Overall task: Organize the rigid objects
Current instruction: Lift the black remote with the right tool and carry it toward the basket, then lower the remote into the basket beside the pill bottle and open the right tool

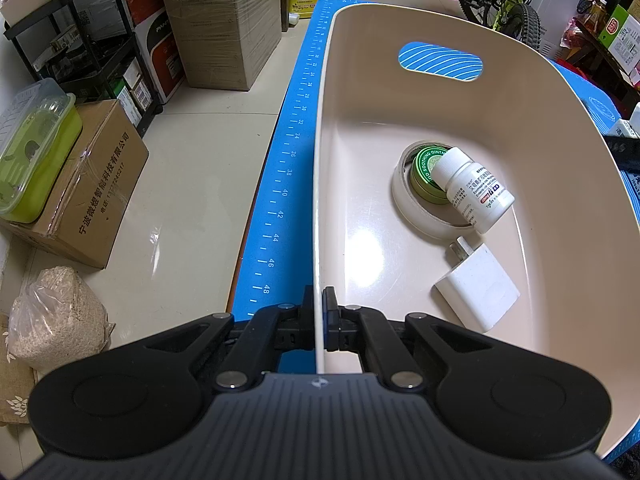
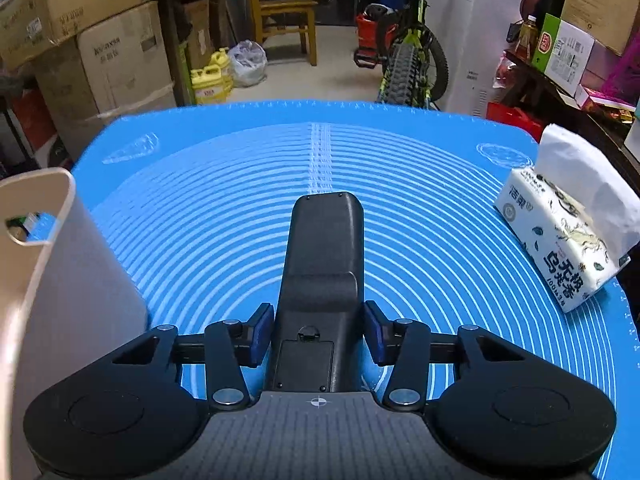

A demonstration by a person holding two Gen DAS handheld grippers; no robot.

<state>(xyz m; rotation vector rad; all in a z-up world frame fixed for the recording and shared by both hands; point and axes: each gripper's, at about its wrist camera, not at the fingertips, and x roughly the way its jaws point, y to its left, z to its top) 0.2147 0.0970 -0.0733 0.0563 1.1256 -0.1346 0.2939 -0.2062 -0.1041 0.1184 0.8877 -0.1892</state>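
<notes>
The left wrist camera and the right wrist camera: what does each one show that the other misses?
Only the left wrist view looks inside the beige basket: a white pill bottle leaning on a green ointment tin inside a tape roll, plus a white charger. It also shows the left gripper clamped on the basket's rim.

Only the right wrist view shows the right gripper holding a black remote control, back side up, and a tissue pack.

Both show the basket and the blue mat.
</notes>
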